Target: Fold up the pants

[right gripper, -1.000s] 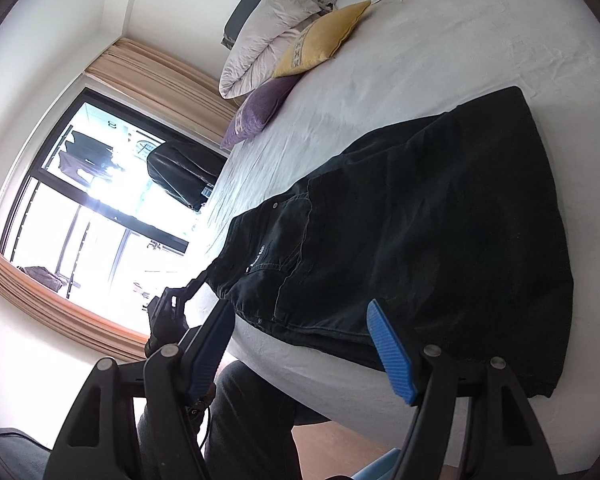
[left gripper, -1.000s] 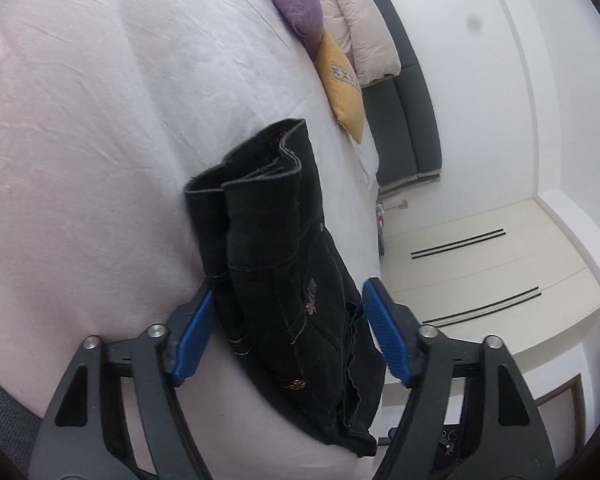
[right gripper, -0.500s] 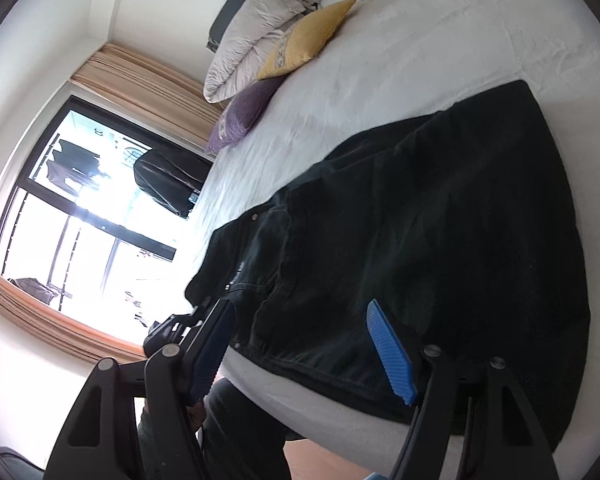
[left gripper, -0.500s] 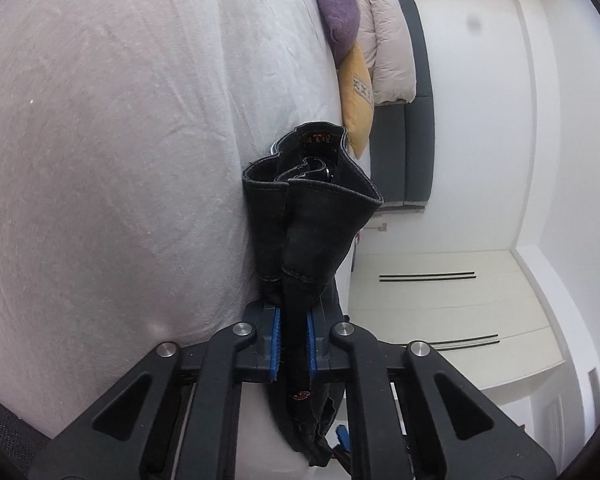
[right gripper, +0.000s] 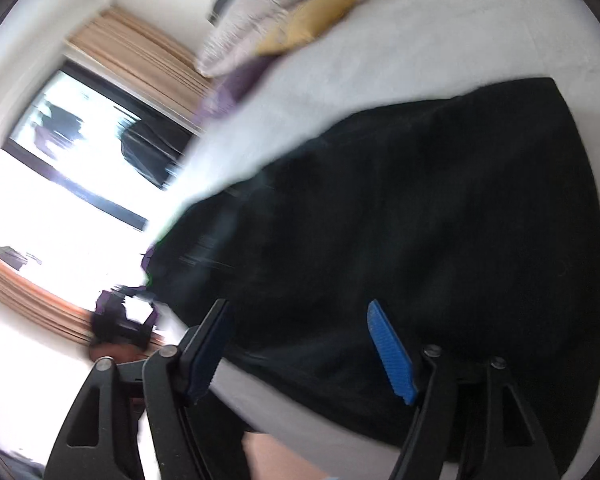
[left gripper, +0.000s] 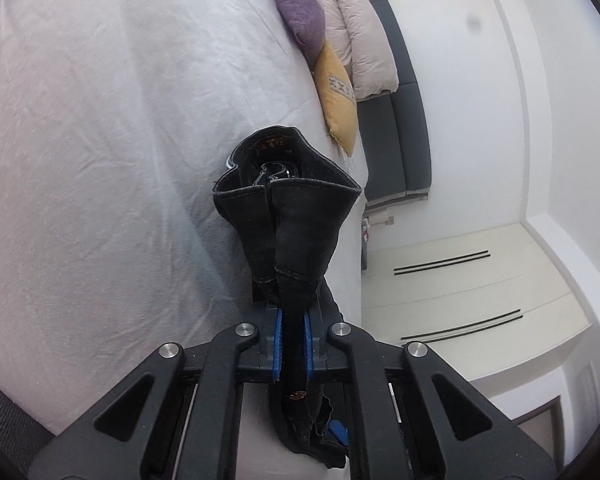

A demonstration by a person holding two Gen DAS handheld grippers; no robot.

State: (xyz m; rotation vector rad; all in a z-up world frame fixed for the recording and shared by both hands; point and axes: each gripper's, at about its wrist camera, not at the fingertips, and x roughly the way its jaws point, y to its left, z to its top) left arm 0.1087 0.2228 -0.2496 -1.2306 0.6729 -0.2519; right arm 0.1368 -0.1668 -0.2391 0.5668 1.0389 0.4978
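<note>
Black denim pants (right gripper: 399, 220) lie spread on a white bed (right gripper: 439, 40), reaching to its near edge. In the left wrist view my left gripper (left gripper: 291, 344) is shut on a bunched end of the pants (left gripper: 292, 216), which stands up between the blue pads (left gripper: 276, 344) with its hem flared open above them. In the blurred right wrist view my right gripper (right gripper: 300, 332) is open just above the near edge of the pants; dark cloth shows between its fingers, but the pads do not press on it.
Purple (left gripper: 300, 20), yellow (left gripper: 335, 92) and beige (left gripper: 363, 32) pillows lean on a dark headboard (left gripper: 395, 136) at the far end. A bright window with tan curtains (right gripper: 148, 60) is on the left. A white wardrobe (left gripper: 459, 288) stands beyond the bed's edge.
My left gripper closed on the end of the pants and lifted it off the sheet. My right gripper stayed open and dropped closer to the pants' near edge.
</note>
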